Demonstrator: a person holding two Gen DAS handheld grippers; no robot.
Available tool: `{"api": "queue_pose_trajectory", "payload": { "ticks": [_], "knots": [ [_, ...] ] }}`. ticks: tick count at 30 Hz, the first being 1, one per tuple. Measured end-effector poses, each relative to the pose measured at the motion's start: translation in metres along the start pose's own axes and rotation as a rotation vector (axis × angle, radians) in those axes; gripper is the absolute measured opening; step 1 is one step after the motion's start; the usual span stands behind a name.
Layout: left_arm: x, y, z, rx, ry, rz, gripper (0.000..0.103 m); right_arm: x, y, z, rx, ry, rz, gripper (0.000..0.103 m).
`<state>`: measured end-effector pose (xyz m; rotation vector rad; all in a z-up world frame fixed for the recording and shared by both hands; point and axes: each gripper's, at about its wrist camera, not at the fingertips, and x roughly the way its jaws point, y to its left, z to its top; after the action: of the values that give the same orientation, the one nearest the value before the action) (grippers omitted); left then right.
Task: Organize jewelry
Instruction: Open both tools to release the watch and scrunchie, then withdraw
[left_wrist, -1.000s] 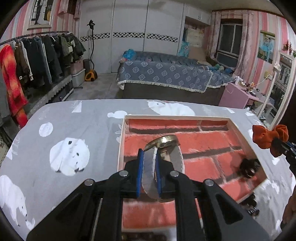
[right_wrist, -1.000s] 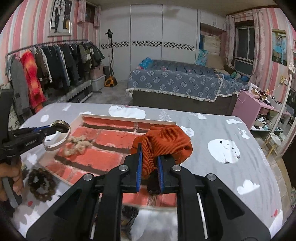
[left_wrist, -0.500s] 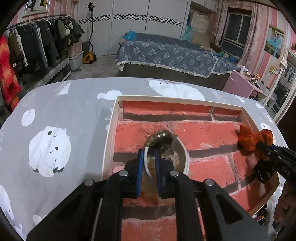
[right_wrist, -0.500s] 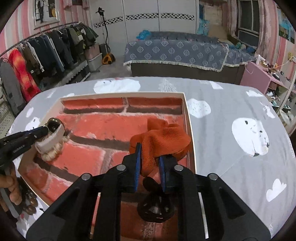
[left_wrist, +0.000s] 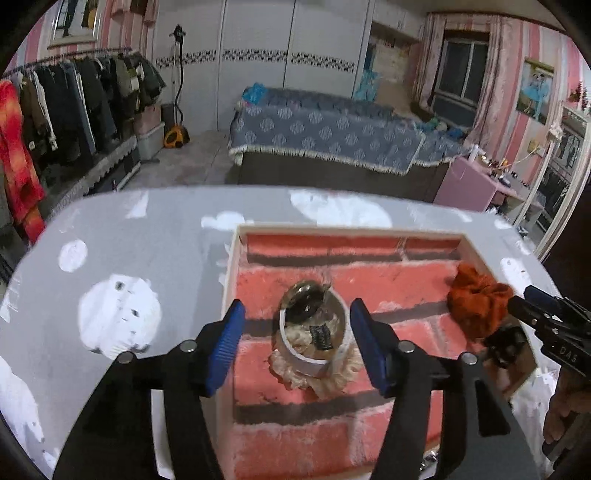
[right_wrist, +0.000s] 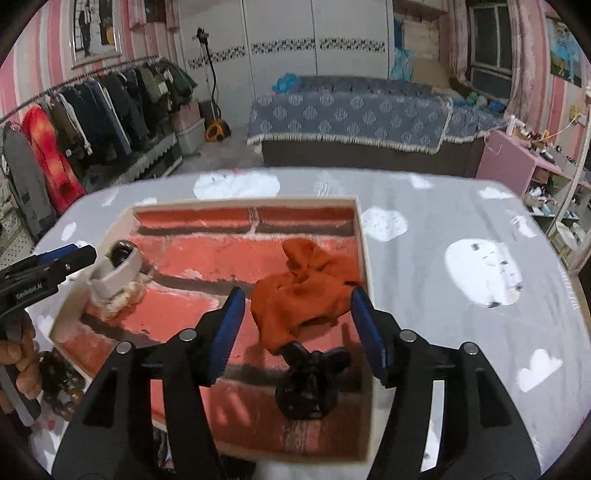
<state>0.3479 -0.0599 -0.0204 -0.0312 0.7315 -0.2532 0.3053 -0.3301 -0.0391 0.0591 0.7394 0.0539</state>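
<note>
- Our left gripper (left_wrist: 297, 345) is spread wide, holding nothing; the watch (left_wrist: 314, 328) sits between its fingers without touching either.
- The watch, white band looped and dial tilted up, rests on a cream scrunchie (left_wrist: 317, 373) in the tray's (left_wrist: 231, 273) left half (the floor is printed like red brick).
- Our right gripper (right_wrist: 297, 332) is likewise released, its fingers flanking the orange scrunchie (right_wrist: 303, 295), which lies against the tray's right wall.
- Just nearer the camera lies a black hair tie (right_wrist: 310, 380), or so it seems through the blur.
- Dark beads (right_wrist: 61, 384) lie on the tablecloth (right_wrist: 461, 221), outside the tray's left edge.
</note>
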Motion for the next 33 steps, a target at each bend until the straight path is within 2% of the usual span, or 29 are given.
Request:
{"api": "queue_pose_trajectory", "payload": {
  "ticks": [3,6,8,15,17,22,33],
  "knots": [
    [-0.033,0.007,-0.002,-0.006,-0.064,0.003,0.061,-0.030,-0.002,-0.006,-0.011,-0.062,-0.023,0.064],
    [-0.067,0.018,-0.017,-0.030,-0.120,0.032,0.067,-0.062,-0.005,-0.023,0.004,-0.107,-0.047,0.065],
    [-0.088,0.024,-0.036,-0.033,-0.144,0.053,0.068,-0.083,-0.003,-0.041,0.002,-0.142,-0.084,0.068],
    [-0.139,0.035,-0.120,-0.024,-0.191,0.107,0.069,-0.127,0.008,-0.106,0.010,-0.172,-0.088,0.070],
    [-0.144,0.038,-0.138,-0.039,-0.190,0.115,0.069,-0.133,0.008,-0.119,0.020,-0.170,-0.085,0.070],
    [-0.144,0.038,-0.159,-0.020,-0.182,0.131,0.069,-0.137,0.014,-0.141,0.032,-0.160,-0.078,0.070],
    [-0.143,0.042,-0.164,-0.041,-0.152,0.115,0.069,-0.128,0.011,-0.153,0.038,-0.114,-0.079,0.070]
  ]
}}
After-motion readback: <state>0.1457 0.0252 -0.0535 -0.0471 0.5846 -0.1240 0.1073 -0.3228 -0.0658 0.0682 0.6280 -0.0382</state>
